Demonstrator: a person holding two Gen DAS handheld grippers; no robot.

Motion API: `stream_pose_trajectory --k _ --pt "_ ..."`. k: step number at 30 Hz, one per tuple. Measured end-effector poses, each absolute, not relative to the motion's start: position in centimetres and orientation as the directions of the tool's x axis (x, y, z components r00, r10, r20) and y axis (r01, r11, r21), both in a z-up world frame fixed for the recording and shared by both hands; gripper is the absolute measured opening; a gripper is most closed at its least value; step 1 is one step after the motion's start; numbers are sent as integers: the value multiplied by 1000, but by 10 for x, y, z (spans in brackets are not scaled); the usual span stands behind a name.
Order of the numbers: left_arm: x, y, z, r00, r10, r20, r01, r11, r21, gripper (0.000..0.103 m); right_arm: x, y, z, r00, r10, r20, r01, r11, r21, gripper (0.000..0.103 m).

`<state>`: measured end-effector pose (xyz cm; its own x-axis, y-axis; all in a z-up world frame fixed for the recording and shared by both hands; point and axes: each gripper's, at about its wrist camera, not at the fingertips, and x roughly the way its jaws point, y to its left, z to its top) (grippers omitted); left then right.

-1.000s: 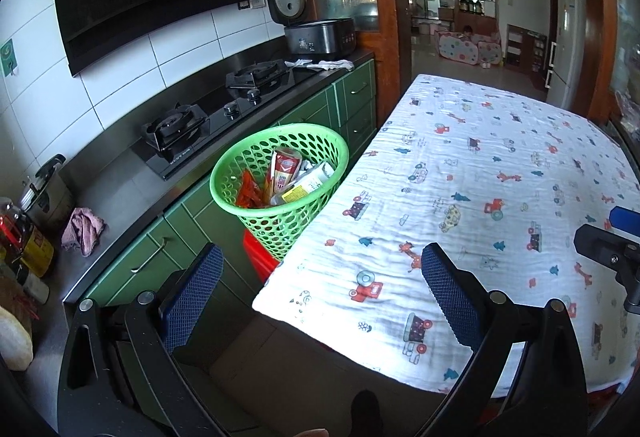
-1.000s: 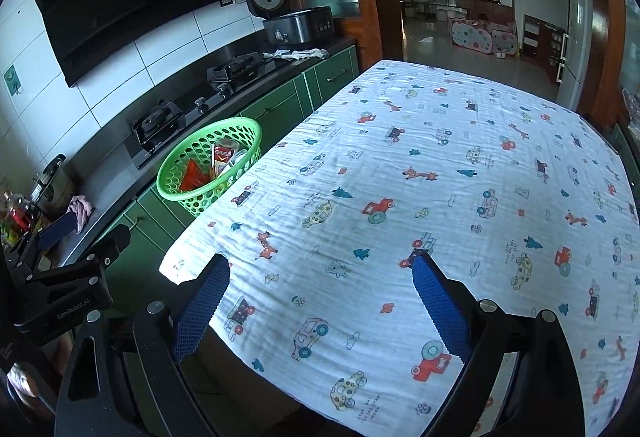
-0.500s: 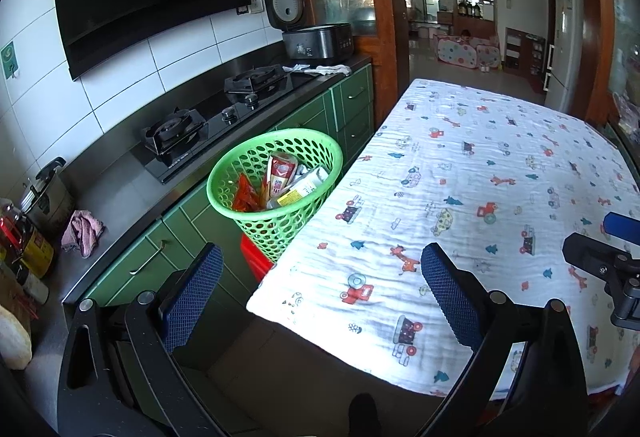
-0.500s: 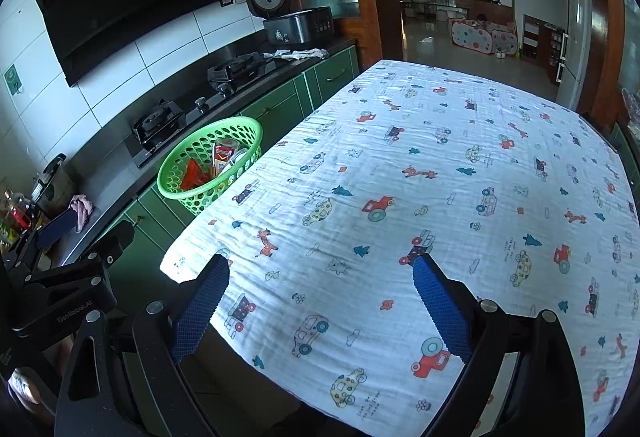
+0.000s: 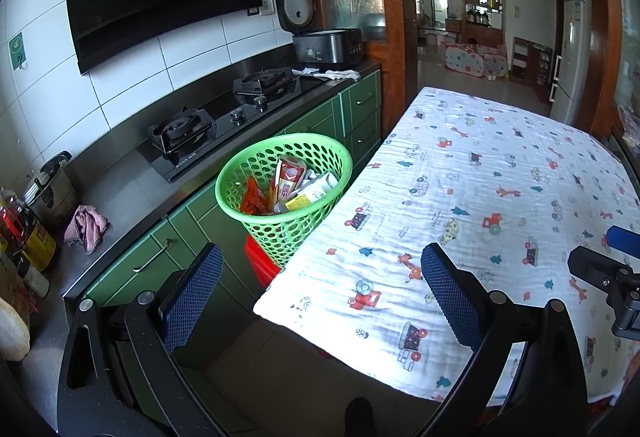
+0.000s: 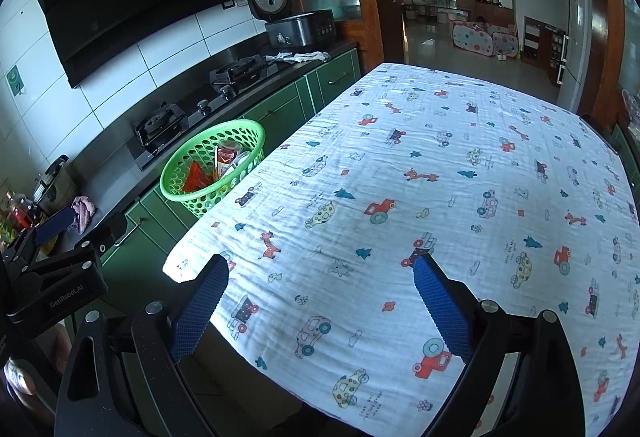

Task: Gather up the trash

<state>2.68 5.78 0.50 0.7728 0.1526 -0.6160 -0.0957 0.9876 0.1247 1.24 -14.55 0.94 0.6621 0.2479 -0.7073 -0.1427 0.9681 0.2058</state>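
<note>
A green perforated basket (image 5: 240, 181) stands beside the table's left edge and holds wrappers and packets (image 5: 294, 185); it also shows in the right wrist view (image 6: 180, 173). My left gripper (image 5: 320, 285) is open and empty, hovering above the table's near left corner, short of the basket. My right gripper (image 6: 320, 297) is open and empty above the near part of the table (image 6: 440, 165), which has a white cloth with cartoon cars. No loose trash shows on the cloth.
A green cabinet counter (image 5: 132, 177) with a gas hob (image 5: 224, 117), rice cooker (image 5: 320, 41), pot (image 5: 52, 189), pink rag (image 5: 86, 227) and bottles runs along the left. A red object (image 5: 260, 261) sits under the basket. A doorway and fridge (image 5: 572, 53) lie beyond.
Both grippers have drawn back slightly; the basket and table sit a little farther off in the left wrist view. Both stay open and empty.
</note>
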Motion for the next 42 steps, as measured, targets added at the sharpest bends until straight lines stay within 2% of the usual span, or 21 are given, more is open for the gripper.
stream_pose_trajectory --k 42 --pt "23 64 8 775 170 -609 -134 985 105 98 10 -138 8 669 266 -694 -173 964 202 91"
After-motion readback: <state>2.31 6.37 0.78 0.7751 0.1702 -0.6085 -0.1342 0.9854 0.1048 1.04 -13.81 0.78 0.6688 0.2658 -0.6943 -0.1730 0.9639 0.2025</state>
